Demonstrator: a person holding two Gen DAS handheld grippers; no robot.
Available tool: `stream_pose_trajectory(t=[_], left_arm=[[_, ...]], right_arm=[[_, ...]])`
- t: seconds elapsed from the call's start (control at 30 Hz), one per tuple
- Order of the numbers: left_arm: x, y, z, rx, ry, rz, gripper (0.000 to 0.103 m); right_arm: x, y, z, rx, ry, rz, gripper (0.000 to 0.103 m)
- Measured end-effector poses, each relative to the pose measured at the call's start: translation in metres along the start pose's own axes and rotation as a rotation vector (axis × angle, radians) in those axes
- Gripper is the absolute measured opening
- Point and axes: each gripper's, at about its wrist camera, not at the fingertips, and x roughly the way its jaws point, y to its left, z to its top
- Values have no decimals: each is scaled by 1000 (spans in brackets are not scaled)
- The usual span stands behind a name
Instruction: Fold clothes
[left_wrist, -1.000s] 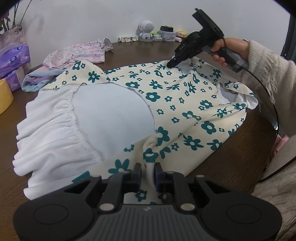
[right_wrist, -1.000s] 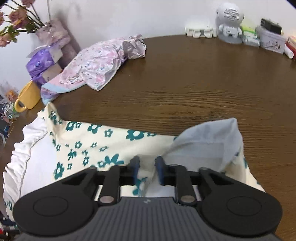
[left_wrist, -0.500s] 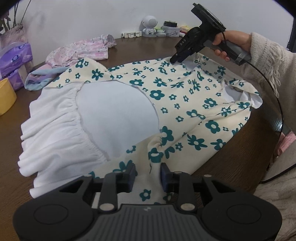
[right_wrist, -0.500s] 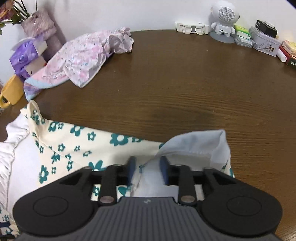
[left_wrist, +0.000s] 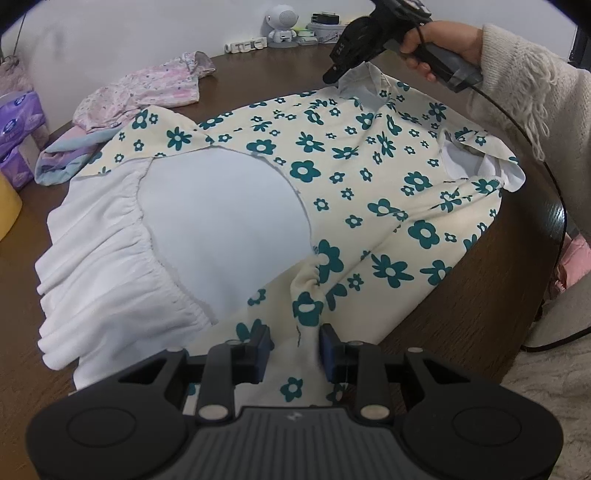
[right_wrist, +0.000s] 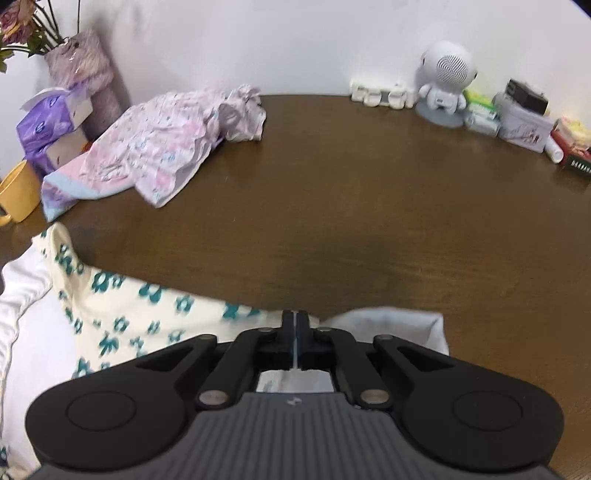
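Observation:
A cream garment with teal flowers and a white ruffled panel (left_wrist: 332, 192) lies spread on the brown table (right_wrist: 369, 221). My left gripper (left_wrist: 294, 349) is open over its near hem, with a fold of cloth between the fingers. My right gripper (right_wrist: 295, 325) is shut, and its jaws stand together just above the garment's far corner (right_wrist: 388, 325). It shows in the left wrist view (left_wrist: 334, 75) at that white-lined corner, held in a hand. The floral cloth also shows in the right wrist view (right_wrist: 122, 314).
A pink patterned garment (right_wrist: 166, 140) lies crumpled at the back left. Purple tissue packs (right_wrist: 48, 125), a yellow cup (right_wrist: 18, 192) and a vase (right_wrist: 85, 74) stand at the left. A white robot figure (right_wrist: 445, 79) and small boxes (right_wrist: 522, 118) line the back edge.
My left gripper has opened and let go of the near hem. My right gripper let go of the far corner, then closed empty and rose a little above it.

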Motion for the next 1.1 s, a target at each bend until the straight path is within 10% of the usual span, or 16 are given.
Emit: stream_pose_trajectory(t=[0.17, 0.33, 0.47, 0.53, 1.1], left_arm=[[0, -2, 2, -2, 0, 10, 28], [0, -2, 5, -8, 12, 14, 33], [-3, 1, 8, -25, 2, 1, 38], [-7, 3, 8, -27, -13, 12, 38], [-4, 17, 4, -48, -21, 42, 38]], right_arm=[[5, -5, -1, 36, 27, 15, 5], [-9, 1, -11, 11, 63, 47, 34], [3, 13, -17, -39, 120, 32, 30], [5, 19, -17, -80, 102, 18, 2], [14, 25, -7, -147, 22, 2, 2]])
